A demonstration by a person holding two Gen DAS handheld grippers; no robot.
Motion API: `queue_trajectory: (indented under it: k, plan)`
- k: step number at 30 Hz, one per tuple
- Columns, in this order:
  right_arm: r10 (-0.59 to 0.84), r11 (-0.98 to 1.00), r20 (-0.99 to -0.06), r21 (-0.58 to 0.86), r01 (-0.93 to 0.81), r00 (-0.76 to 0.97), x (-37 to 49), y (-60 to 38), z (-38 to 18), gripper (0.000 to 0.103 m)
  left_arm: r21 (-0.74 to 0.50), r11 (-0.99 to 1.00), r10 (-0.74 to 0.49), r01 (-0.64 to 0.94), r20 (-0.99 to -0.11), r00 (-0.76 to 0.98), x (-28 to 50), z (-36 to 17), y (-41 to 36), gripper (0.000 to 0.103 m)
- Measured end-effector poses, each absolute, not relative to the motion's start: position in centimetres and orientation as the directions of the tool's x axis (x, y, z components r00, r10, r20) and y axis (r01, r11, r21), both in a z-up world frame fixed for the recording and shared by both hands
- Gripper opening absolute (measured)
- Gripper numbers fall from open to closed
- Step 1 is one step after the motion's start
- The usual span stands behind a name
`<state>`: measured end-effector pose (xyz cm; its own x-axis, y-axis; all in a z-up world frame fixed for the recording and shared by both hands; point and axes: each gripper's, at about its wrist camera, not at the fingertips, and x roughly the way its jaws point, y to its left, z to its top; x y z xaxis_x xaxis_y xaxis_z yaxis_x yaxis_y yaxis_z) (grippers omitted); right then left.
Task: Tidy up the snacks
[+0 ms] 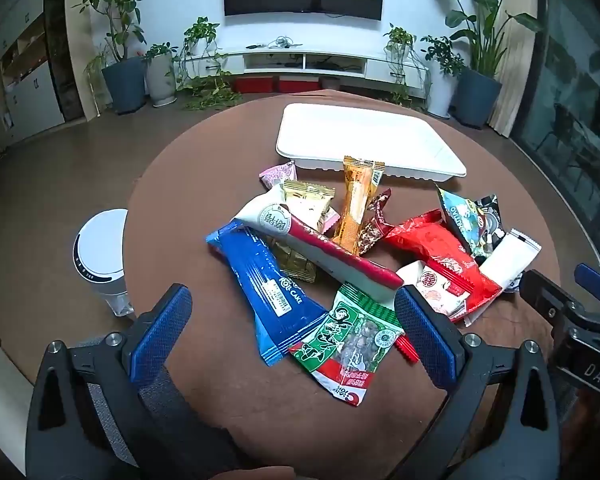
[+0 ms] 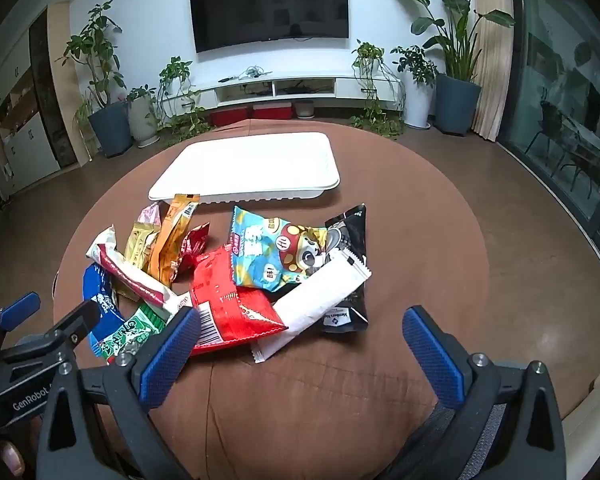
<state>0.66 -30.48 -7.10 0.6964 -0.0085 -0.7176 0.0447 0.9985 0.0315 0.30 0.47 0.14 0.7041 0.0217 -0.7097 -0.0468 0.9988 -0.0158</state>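
Note:
A pile of snack packets lies on a round brown table (image 1: 220,392). Behind it stands an empty white tray (image 1: 364,140), also in the right wrist view (image 2: 252,164). My left gripper (image 1: 294,312) is open, hovering over the near end of the pile, with a blue roll-cake packet (image 1: 268,284) and a green nut packet (image 1: 348,340) between its fingers. My right gripper (image 2: 300,332) is open above a red packet (image 2: 228,300) and a white stick packet (image 2: 320,300). A cartoon bag (image 2: 276,252) lies on a black packet (image 2: 348,236).
A white round bin (image 1: 100,248) stands on the floor left of the table. Potted plants (image 2: 108,128) and a TV cabinet (image 2: 276,88) line the far wall. Glass doors (image 2: 568,120) are on the right. The right gripper's body shows in the left wrist view (image 1: 572,320).

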Motion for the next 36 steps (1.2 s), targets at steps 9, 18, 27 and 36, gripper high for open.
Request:
queue_trajectory:
  k: [9, 18, 27, 36]
  plan:
    - [-0.002, 0.999, -0.725, 0.03, 0.036, 0.689, 0.61, -30.27, -7.12, 0.103, -0.018, 0.999, 0.02, -0.046, -0.71, 0.704, 0.28, 0.14, 0.55, 0.103]
    - [0.0, 0.999, -0.731, 0.029, 0.032, 0.682, 0.54, -30.27, -7.11, 0.103, -0.018, 0.999, 0.019, -0.045, -0.711, 0.703, 0.34, 0.08, 0.64, 0.103]
    - [0.0, 0.999, -0.731, 0.029, 0.031, 0.682, 0.58, -30.23, -7.17, 0.103, -0.019, 0.999, 0.017, -0.044, -0.714, 0.7, 0.27, -0.2, 0.75, 0.103]
    - [0.0, 0.999, -0.733, 0.028, 0.031, 0.681, 0.57, -30.2, -7.29, 0.103, -0.019, 0.999, 0.018, -0.044, -0.715, 0.699, 0.31, -0.19, 0.73, 0.103]
